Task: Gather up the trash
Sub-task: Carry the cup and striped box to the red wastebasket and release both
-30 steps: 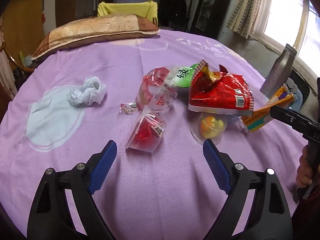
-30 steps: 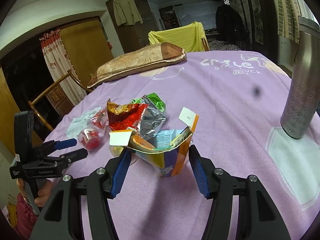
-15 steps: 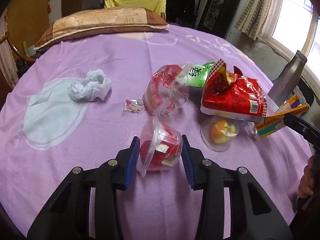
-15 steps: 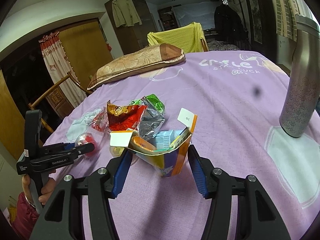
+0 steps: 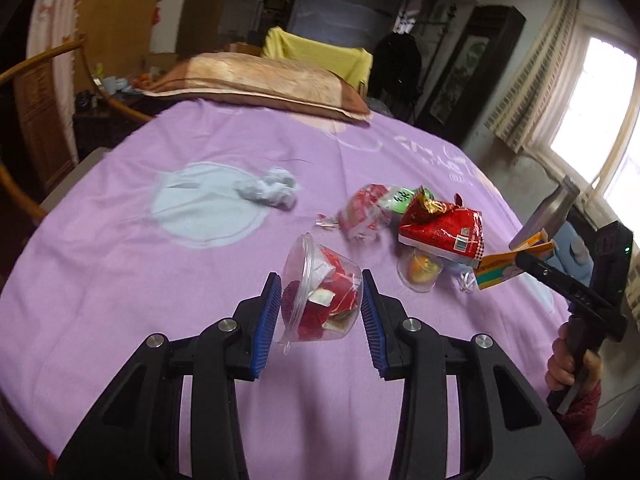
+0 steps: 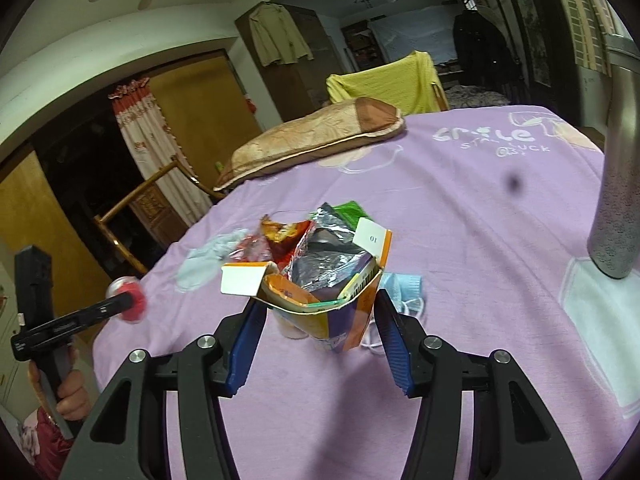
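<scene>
It was a lived-in home: a pillow lay on the purple sheet, clothes hung by wooden doors, curtains framed a window.

two plastic cups, one carton, one flask, one pillow

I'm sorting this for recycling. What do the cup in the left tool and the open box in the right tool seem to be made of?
The cup looks like thin clear glossy plastic: the red wrappers inside show through its wall. The box looks like printed paperboard: its flaps are folded, with plain white inner faces. The crumpled bag inside it seems foil-lined, given its silvery shine.
</scene>
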A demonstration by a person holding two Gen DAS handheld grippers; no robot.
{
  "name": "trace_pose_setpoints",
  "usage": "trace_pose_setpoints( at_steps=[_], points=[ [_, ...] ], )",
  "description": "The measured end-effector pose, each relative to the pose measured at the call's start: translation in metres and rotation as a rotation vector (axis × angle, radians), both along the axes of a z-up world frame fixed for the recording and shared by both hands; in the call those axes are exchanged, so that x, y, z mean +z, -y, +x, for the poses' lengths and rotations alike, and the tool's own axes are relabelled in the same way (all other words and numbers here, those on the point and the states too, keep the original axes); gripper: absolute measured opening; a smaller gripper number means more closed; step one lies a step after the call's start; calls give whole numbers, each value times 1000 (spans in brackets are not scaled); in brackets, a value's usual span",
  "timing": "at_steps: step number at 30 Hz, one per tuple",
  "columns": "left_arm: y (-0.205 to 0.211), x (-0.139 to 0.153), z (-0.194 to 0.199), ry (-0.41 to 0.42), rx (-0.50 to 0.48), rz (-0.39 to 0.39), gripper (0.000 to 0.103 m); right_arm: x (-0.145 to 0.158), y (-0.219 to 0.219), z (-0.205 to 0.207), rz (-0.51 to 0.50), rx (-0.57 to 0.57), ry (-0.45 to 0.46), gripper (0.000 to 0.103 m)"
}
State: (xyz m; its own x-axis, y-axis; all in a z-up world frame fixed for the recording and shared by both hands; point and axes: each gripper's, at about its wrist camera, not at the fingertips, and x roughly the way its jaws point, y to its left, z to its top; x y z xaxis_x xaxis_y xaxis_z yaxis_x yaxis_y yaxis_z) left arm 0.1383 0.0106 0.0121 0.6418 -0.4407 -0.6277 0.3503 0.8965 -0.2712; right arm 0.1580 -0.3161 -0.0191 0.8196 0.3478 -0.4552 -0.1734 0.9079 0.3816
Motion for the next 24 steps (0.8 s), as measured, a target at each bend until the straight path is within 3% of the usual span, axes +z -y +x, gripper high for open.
trace_pose_setpoints(
  at_steps=[7,12,24],
  points=[
    [-56,8,-56,8,132,-6,40,16,0,-23,126,65,70,55],
    [-100,-2,-88,-25,241,-32,40,33,-22,-39,103,114,117,55],
    [-227,-63,-155,-160,572,-42,40,42,-135,-37,39,338,62,55]
  ],
)
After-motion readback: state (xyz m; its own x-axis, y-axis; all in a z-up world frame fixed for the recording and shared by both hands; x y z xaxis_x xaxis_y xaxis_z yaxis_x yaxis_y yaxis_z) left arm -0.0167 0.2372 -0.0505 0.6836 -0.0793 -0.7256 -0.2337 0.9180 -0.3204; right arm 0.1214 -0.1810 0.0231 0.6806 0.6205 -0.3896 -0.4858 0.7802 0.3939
